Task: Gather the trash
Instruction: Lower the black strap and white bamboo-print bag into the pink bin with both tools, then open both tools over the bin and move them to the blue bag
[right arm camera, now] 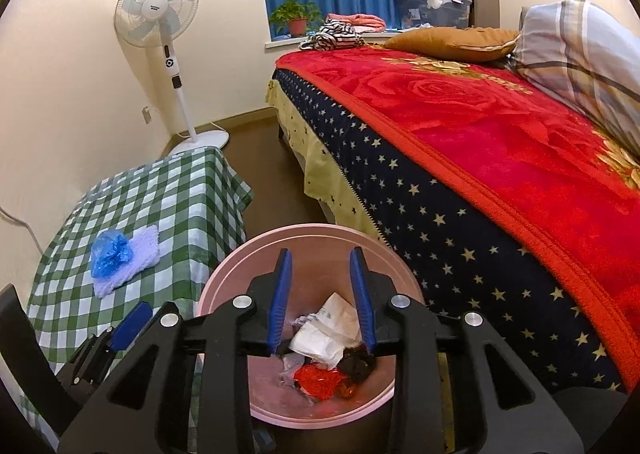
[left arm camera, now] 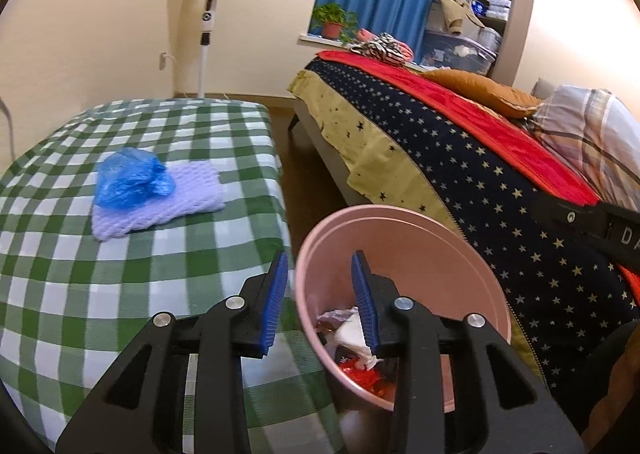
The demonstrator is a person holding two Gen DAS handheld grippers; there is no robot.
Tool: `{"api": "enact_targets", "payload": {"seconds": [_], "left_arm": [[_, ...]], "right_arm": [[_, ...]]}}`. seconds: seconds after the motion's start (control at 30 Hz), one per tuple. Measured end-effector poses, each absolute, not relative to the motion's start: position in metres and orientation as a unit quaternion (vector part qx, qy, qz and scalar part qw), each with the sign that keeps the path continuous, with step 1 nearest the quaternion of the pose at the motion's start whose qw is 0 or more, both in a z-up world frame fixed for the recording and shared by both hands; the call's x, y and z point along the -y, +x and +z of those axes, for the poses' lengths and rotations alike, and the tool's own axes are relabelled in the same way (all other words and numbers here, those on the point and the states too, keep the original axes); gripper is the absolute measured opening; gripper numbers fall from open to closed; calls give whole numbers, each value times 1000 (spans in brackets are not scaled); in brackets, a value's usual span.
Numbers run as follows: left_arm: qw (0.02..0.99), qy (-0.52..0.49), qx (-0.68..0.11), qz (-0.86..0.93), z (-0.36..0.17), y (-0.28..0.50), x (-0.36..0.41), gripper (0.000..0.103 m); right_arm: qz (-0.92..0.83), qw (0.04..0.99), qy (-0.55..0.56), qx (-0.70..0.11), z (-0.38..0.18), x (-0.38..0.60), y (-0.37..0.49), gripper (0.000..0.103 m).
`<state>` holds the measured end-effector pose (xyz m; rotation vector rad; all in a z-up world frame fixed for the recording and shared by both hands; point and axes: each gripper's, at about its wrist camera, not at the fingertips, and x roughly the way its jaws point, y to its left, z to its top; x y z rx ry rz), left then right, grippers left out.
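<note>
Right gripper (right arm camera: 321, 259) is hovering directly over the pink bin (right arm camera: 228, 266), jaws standing partly apart with nothing between the blue pads. Below and just ahead of its fingertips, the bin is holding a heap: crumpled white paper (right arm camera: 328, 328) on top, a red wrapper (right arm camera: 320, 380) nearer the gripper's base, a dark wad (right arm camera: 356, 366) to the right of that. Left gripper (left arm camera: 320, 266) is sitting over the gap where the checked table (left arm camera: 120, 294) meets the bin's rim (left arm camera: 400, 210); its jaws are likewise partly apart and gripping nothing. Its right finger is reaching over the bin's mouth, its left finger over the tablecloth. From this side the bin is showing the same white paper (left arm camera: 352, 330) and red wrapper (left arm camera: 368, 376) at the bottom. Ahead and to the left of the left gripper, well apart from it, a crumpled blue plastic bag (left arm camera: 132, 184) is lying on a pale purple knitted cloth (left arm camera: 168, 202) on the table. To the right of both grippers, a bed (right arm camera: 480, 158) with a red blanket is running alongside the bin.
</note>
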<state>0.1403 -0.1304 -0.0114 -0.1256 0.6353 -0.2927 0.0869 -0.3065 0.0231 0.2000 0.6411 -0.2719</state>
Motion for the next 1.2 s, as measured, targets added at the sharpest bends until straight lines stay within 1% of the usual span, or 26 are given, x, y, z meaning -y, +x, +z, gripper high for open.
{"api": "enact_targets", "payload": {"seconds": [0.2,0.27,0.33,0.43,1.2], "left_arm": [[942,-69,-302,-126,-10,140,111,32],[944,-70,-301,-118,-9,140,104,26],[945,-72,-298,-111,-9,140,96,26],[948,-77,-295,-94,-11,140,81,22],[952,-98,-289,4,-18,160,11,22]], "right_arm": [[-107,941,100,-304,22,292,90,31],[-97,943,104,-300,21,287,91,31],[-85,945,108,-296,20,281,93,31],[-69,946,112,-295,16,273,97,31],[22,938,166,-304,-12,226,144,28]]}}
